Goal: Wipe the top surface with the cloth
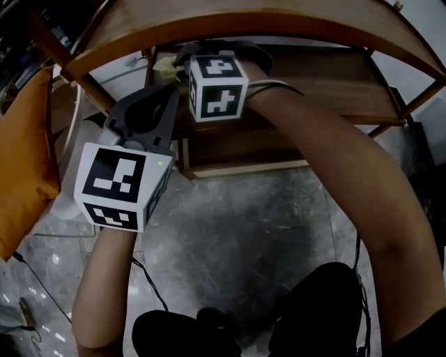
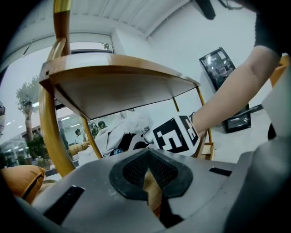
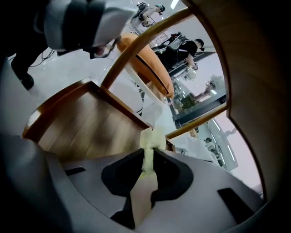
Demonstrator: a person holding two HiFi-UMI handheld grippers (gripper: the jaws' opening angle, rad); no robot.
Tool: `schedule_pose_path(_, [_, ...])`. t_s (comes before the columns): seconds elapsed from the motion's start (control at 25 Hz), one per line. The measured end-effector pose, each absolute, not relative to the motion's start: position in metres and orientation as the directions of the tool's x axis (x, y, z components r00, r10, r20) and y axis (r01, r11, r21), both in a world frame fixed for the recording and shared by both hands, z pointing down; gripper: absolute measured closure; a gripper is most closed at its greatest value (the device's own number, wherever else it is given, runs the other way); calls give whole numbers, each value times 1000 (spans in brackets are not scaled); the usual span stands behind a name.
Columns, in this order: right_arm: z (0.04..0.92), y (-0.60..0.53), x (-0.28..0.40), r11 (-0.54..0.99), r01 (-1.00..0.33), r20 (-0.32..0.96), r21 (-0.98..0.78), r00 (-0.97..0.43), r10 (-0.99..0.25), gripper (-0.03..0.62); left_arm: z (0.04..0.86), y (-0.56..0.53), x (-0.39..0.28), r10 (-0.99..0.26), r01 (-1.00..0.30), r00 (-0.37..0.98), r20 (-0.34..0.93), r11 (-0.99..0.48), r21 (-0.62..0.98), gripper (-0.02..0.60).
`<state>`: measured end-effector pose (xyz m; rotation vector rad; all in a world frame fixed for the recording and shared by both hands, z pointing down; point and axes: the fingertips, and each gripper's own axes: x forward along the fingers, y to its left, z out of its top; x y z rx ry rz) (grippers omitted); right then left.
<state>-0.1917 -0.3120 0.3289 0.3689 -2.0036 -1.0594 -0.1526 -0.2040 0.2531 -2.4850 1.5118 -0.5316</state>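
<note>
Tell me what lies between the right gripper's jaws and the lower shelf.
Only the pale yellow cloth, pinched in the right gripper and poking out over the wooden lower shelf. The right gripper view shows it; contact is unclear.

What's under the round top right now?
A lower shelf, with the right gripper shut on the cloth over it. The top partly covers the shelf's far edge in the head view.

The cloth (image 3: 149, 143) is pale yellow. The cushion (image 1: 24, 153) at nine o'clock is orange; the floor (image 1: 244, 230) is mottled grey.
</note>
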Motion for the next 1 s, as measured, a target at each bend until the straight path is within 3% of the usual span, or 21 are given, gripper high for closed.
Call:
schedule_pose_path(0.44, [338, -320, -228, 574, 172, 544, 801, -610, -576, 528, 257, -197, -189, -910, -878, 375, 176, -410, -247, 569])
schedule_pose_path(1.0, [338, -327, -225, 510, 223, 528, 831, -608, -593, 528, 278, -196, -182, -900, -871, 411, 146, -435, -228, 569])
